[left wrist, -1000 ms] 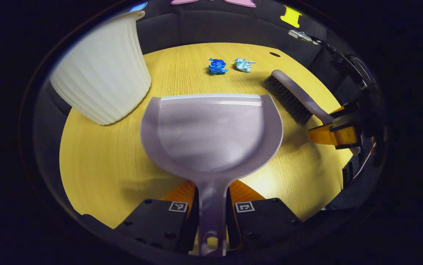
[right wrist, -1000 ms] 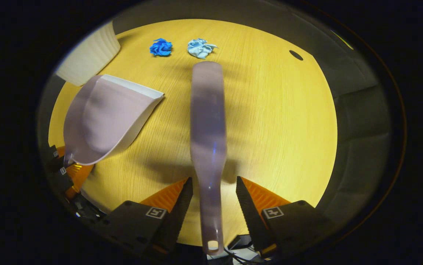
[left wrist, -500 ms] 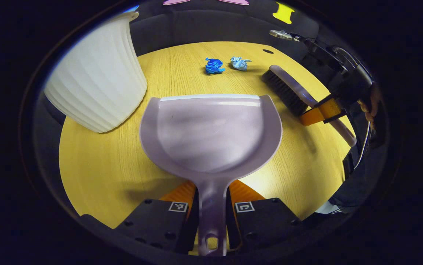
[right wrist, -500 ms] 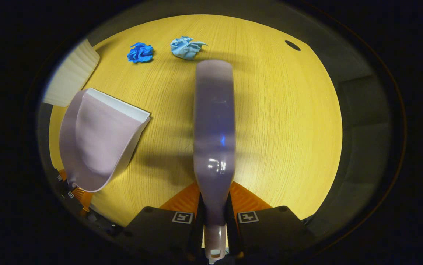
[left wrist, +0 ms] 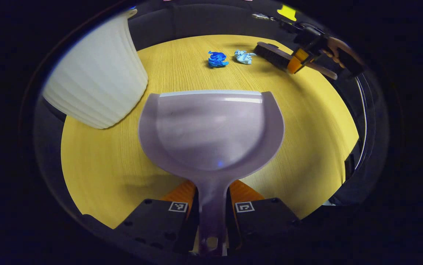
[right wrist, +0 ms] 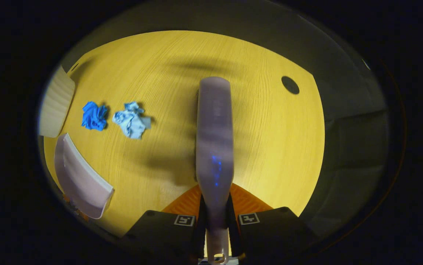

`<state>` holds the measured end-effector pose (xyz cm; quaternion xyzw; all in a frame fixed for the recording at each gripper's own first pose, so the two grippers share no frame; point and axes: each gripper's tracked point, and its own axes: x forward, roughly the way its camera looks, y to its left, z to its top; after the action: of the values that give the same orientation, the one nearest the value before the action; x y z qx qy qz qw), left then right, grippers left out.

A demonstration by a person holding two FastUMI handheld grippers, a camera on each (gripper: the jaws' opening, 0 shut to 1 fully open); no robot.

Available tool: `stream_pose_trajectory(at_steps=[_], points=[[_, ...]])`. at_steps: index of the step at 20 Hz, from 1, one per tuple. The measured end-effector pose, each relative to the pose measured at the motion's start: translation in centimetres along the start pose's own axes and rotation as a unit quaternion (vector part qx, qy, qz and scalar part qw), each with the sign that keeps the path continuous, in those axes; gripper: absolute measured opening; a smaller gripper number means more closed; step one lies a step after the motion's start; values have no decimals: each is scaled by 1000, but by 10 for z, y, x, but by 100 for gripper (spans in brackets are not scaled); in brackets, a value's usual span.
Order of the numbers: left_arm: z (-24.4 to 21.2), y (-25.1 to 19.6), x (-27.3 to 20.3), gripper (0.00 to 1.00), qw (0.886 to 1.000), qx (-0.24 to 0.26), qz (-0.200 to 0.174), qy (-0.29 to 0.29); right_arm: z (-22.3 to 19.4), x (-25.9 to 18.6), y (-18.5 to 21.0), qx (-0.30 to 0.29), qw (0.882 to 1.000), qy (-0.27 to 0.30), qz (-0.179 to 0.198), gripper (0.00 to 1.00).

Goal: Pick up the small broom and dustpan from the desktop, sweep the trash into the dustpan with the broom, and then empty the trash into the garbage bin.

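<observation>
A: What's changed? Quick.

B: The broom (right wrist: 214, 140) has swung out past the light blue paper wad (left wrist: 244, 57). A second ago it was hanging back beside the dustpan (left wrist: 211, 130); now its bristles sit just beyond that wad, on the side away from the pan. Right gripper (right wrist: 215, 217) only clamped the handle within the last second, before that its fingers were spread either side.

A: So sweep setup?

B: My guess, yes. Both tools are picked up, and the broom is behind the trash for a pull toward the pan.

A: Trash?

B: Dark blue wad (left wrist: 217, 59) and light blue wad side by side on the table (left wrist: 101, 154), well ahead of the dustpan lip, untouched. White bin (left wrist: 95, 73) stands just beside the pan's left edge.

A: Left gripper (left wrist: 211, 209)?

B: Clenched on the dustpan handle, pan held level, mouth facing the wads, hardly moved.

A: Right pose?

B: Both fingers press the broom handle low down, broom pointing straight ahead. From the left gripper view, a hand (left wrist: 338, 49) holds it reached far across, angled down at the table.

A: Pan's far off.

B: Yes, it likely needs closing in.
</observation>
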<state>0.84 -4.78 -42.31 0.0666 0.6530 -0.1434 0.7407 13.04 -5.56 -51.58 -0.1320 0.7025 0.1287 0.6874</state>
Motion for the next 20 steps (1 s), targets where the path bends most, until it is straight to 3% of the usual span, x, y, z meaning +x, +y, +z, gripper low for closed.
stream_pose_trajectory(at_steps=[3,7,12,15,20], points=[[0,1,-2,30,1000,2,-1,13,40,23,-8,-60,997,-38,-12,28],[0,1,-1,31,1000,5,5,24,66,28,10,-108,993,-42,22,29],[2,0,-1,30,1000,0,5,26,76,11,65,-187,979,-42,70,28],[1,0,-1,30,1000,2,3,25,55,5,87,-275,957,-40,81,28],[0,1,-2,30,1000,-1,-3,19,12,-3,108,-419,900,-24,116,29]])
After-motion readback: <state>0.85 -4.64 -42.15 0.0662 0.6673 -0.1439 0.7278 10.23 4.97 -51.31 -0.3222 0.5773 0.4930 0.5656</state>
